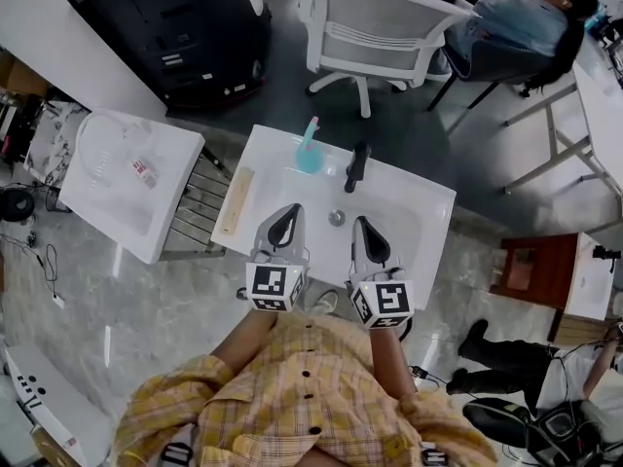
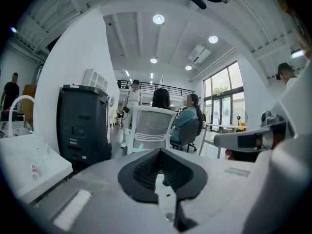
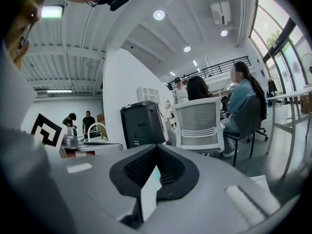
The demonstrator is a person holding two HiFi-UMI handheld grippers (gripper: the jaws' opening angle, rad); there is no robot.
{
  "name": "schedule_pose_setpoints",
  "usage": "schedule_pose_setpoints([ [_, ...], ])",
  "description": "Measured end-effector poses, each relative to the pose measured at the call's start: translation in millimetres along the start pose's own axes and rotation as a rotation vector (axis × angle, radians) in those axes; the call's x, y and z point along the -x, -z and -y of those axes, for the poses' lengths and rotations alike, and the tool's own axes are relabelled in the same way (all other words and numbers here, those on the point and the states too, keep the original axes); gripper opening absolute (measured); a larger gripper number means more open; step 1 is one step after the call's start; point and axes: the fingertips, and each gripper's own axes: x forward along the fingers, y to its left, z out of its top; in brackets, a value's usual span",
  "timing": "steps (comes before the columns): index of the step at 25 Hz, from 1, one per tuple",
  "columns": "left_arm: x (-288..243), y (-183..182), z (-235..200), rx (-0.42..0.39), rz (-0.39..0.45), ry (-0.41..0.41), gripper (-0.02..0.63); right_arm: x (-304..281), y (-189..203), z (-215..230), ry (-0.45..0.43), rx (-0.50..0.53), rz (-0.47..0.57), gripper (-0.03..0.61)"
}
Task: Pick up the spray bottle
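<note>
I see the left gripper [image 1: 289, 210] and the right gripper [image 1: 361, 224] side by side over the near part of the white bench with a sunken basin [image 1: 414, 202], both pointing away from the person in the yellow checked shirt [image 1: 302, 397] who holds them. In the left gripper view the left gripper's [image 2: 159, 152] fingers are pressed together at the tips, with nothing between them. In the right gripper view the right gripper's [image 3: 156, 149] fingers also meet at the tips and are empty.

The teal spray bottle [image 1: 309, 151] stands upright at the far edge of the bench, well apart from both grippers and a little left of the black tap [image 1: 357, 166]. The round metal drain [image 1: 337, 218] sits in the basin between the two grippers. A pale wooden strip [image 1: 236, 202] lies along the bench's left edge.

Beyond the bench stand a white mesh-backed office chair [image 1: 380, 29] and, further left, a large black machine [image 1: 180, 27]. A second white basin unit [image 1: 127, 178] stands to the left of the bench. A seated person in a blue top [image 1: 516, 22] is at the upper right.
</note>
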Motion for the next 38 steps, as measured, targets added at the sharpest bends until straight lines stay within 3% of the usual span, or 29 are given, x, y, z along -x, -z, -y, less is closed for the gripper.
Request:
schedule_pose_setpoints([
  [16, -103.4, 19.5, -55.0, 0.0, -0.096, 0.048, 0.007, -75.1, 13.8, 27.7, 0.103, -0.035, -0.054, 0.002],
  [26, -154.8, 41.2, -66.8, -0.05, -0.163, 0.052, 0.152, -94.2, 29.8, 42.6, 0.136, -0.058, -0.095, 0.002],
  [38, -192.6, 71.3, -72.7, -0.074, -0.22, 0.066, 0.166, -96.7, 46.8, 44.8, 0.156, -0.076, -0.133, 0.002],
])
